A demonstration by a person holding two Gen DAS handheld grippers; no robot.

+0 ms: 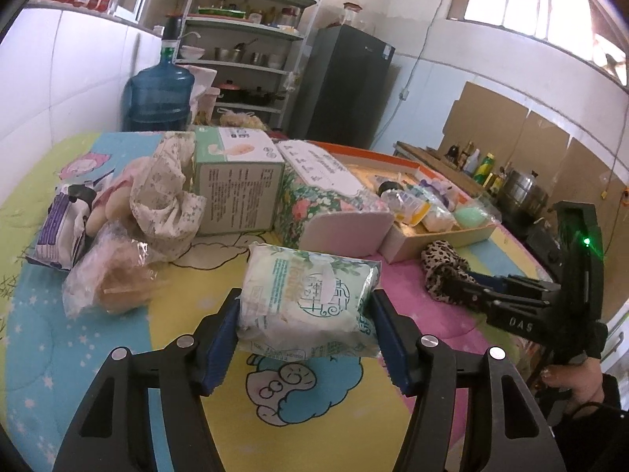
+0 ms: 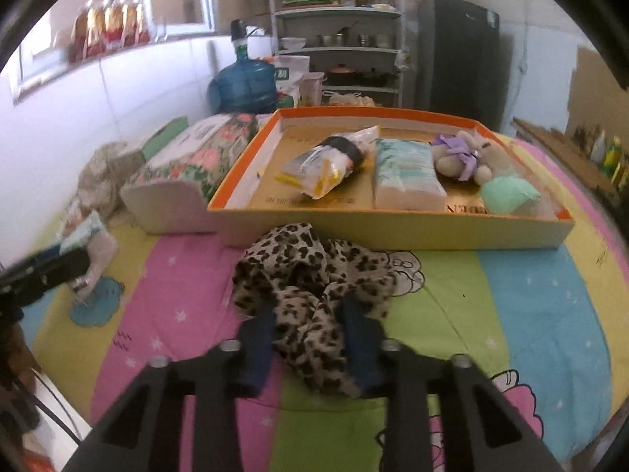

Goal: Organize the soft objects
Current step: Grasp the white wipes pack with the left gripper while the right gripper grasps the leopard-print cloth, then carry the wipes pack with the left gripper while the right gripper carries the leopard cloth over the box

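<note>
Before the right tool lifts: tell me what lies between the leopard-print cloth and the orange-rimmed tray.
Only the tray's near wall. The leopard-print cloth, pinched in the right tool, lies just before it; bare tray floor shows at the left.

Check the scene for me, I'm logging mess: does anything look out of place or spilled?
Nothing spilled. The leopard cloth lies crumpled on the quilt outside the tray, and the floral box leans tilted beside it.

surface: striped cartoon bedspread (image 2: 530, 306) | on it: orange-rimmed tray (image 2: 393, 232), leopard cloth (image 2: 314, 271)
</note>
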